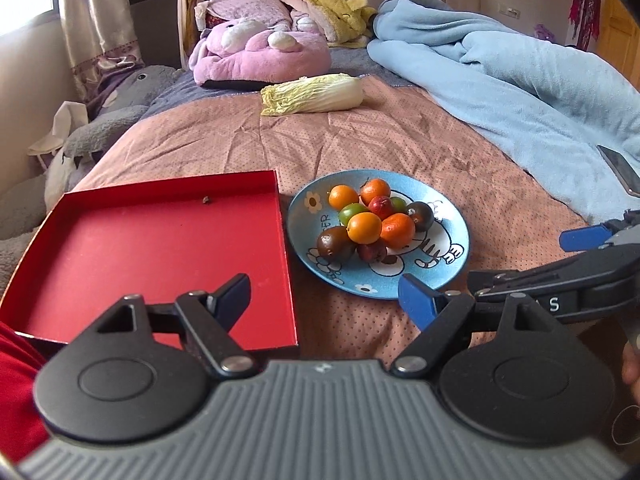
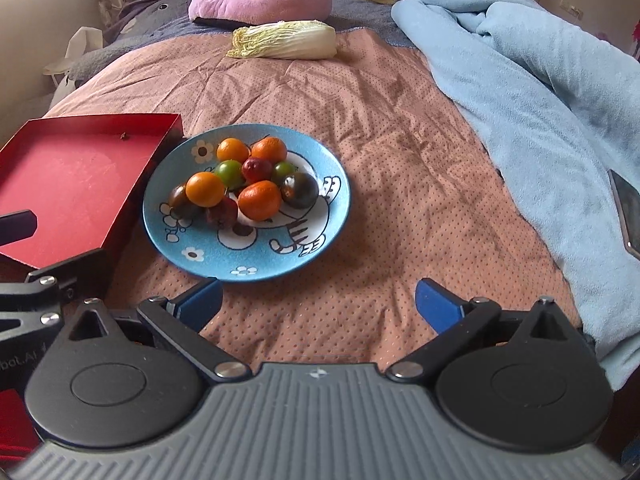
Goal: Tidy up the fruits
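A blue cartoon plate [image 1: 452, 216] [image 2: 320, 160] lies on the pink bedspread, bearing a heap of small round fruits: orange ones [image 1: 364, 227] [image 2: 259, 199], green ones [image 2: 229, 171], red ones [image 2: 256, 169] and dark brownish ones [image 1: 333, 242] [image 2: 300, 189]. Touching its left side is a shallow red tray [image 1: 140, 248] [image 2: 68, 176], bare but for a small dark speck. My left gripper [image 1: 324, 302] is open over the tray's near right corner and the plate's near rim. My right gripper [image 2: 318, 300] is open just short of the plate, nothing between its fingers; one of its blue fingertips [image 1: 584, 238] shows at the right.
A napa cabbage [image 1: 316, 94] [image 2: 286, 40] lies farther up the bed. A rumpled light-blue blanket [image 1: 520, 92] [image 2: 540, 100] covers the right side with a phone [image 1: 622, 170] on it. Plush toys [image 1: 260, 56] pile up at the headboard.
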